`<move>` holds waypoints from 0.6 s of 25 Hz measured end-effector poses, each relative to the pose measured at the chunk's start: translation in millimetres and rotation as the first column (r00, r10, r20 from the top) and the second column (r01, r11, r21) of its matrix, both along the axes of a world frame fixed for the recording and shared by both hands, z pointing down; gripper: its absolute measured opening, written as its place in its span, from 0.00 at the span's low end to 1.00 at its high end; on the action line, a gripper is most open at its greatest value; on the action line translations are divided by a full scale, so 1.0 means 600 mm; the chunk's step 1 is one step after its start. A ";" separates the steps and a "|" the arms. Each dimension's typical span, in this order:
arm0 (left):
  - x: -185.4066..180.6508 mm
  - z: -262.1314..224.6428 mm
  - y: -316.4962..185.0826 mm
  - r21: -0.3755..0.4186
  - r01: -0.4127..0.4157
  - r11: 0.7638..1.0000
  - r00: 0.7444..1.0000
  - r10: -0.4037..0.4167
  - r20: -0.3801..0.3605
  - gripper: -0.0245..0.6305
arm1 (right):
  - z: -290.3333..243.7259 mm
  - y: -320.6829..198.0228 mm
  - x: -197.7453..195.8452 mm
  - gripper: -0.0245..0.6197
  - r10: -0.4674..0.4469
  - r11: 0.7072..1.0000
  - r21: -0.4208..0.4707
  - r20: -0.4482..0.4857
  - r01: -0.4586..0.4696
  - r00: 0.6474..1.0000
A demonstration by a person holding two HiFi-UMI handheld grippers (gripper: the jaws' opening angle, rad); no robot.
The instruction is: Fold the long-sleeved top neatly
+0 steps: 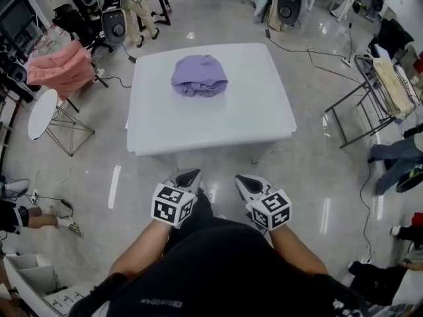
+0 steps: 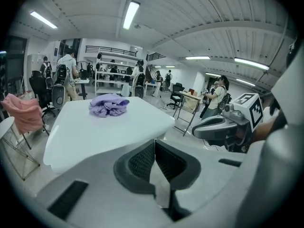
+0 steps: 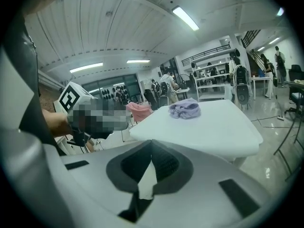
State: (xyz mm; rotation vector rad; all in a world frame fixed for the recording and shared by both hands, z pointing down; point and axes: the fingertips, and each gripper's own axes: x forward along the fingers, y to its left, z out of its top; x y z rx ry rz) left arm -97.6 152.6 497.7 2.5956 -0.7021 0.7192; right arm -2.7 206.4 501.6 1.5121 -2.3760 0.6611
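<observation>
Lying bunched on the table (image 1: pixel 258 121), the lilac top (image 1: pixel 199 76), well beyond left tongs (image 1: pixel 190 174) and right tongs (image 1: pixel 244 180), both clenched empty.

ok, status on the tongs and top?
Left tongs, right tongs shut, empty, short of the table. Purple top bunched on far half, untouched. Nothing in the way.

Open-plan robotics lab: beyond the central white desk (image 1: pixel 211 124) stand grey machines (image 1: pixel 114 24) and metal shelving (image 2: pixel 111 80); cables (image 1: pixel 291 47) cross the polished floor (image 1: pixel 310 157) beside it, with strip lights (image 2: pixel 131 14) overhead.
</observation>
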 end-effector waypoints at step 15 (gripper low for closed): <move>0.019 -0.025 -0.218 0.012 0.018 1.000 0.999 -0.018 -0.027 0.05 | -0.042 -0.217 0.035 0.05 -0.003 1.000 -0.002 -0.055 0.003 0.999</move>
